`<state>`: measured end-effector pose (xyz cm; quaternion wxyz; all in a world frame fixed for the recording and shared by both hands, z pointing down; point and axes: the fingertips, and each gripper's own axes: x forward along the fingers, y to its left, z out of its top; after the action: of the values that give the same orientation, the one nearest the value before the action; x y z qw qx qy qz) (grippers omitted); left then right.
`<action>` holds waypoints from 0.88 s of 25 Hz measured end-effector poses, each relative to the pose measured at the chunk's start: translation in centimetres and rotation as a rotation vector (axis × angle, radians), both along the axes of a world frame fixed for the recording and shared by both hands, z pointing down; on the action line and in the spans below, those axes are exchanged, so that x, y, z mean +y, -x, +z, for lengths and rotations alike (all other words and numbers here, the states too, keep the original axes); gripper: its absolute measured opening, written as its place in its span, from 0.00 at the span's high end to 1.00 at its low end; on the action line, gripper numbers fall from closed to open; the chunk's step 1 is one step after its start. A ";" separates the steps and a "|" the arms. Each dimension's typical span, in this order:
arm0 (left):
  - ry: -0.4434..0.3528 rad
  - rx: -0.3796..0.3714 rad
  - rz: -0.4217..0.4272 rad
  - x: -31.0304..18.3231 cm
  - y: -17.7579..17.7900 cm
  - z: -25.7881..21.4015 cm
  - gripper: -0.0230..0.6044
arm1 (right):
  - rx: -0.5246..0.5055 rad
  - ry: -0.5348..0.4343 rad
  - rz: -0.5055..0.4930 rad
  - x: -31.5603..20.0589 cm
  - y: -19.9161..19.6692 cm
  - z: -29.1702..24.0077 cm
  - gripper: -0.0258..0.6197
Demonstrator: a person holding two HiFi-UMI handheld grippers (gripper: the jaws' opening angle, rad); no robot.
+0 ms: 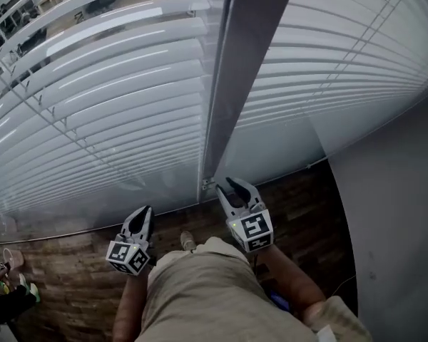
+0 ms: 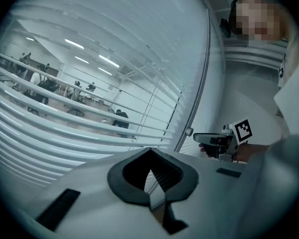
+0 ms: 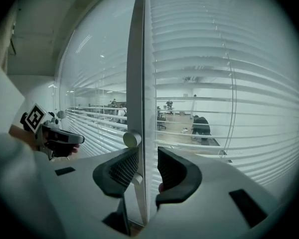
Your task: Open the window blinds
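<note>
Right gripper view: the blinds [image 3: 214, 83] hang fully lowered straight ahead of the right gripper [image 3: 148, 158], on both sides of the window post [image 3: 137, 59].

Step, as judged: approach; no control is taken yet.

Right gripper: jaws partly apart. The post lines up in the gap, and a small round knob [image 3: 131, 139] sits just above one jaw. No pad is seen pressing on anything.

Left gripper [image 2: 150, 172]: jaws closed tip to tip and empty, with slats ahead of it, not touching.

Next move: probably locate a tilt wand or cord near the post and close on it. Neither is identified here.
</note>
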<state>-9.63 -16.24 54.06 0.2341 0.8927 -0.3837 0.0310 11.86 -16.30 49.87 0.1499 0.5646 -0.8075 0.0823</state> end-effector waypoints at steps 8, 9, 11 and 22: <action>0.004 -0.030 -0.102 0.4 -0.3 -2.2 0.94 | 0.011 0.013 -0.085 -0.3 -0.7 -3.0 0.77; 0.008 -0.031 -0.118 0.5 -0.3 -2.9 0.94 | 0.015 0.013 -0.091 -0.4 -1.0 -3.9 0.77; 0.015 -0.026 -0.150 1.3 -0.7 -4.7 0.94 | 0.029 0.023 -0.110 0.2 -1.8 -5.7 0.77; 0.057 -0.074 -0.237 8.2 -2.4 -4.3 0.94 | 0.044 0.072 -0.249 3.3 -3.4 -4.5 0.77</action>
<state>-7.26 -8.06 49.79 0.2472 0.8325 -0.4936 0.0468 15.26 -13.02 45.38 0.1970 0.4560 -0.8642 0.0797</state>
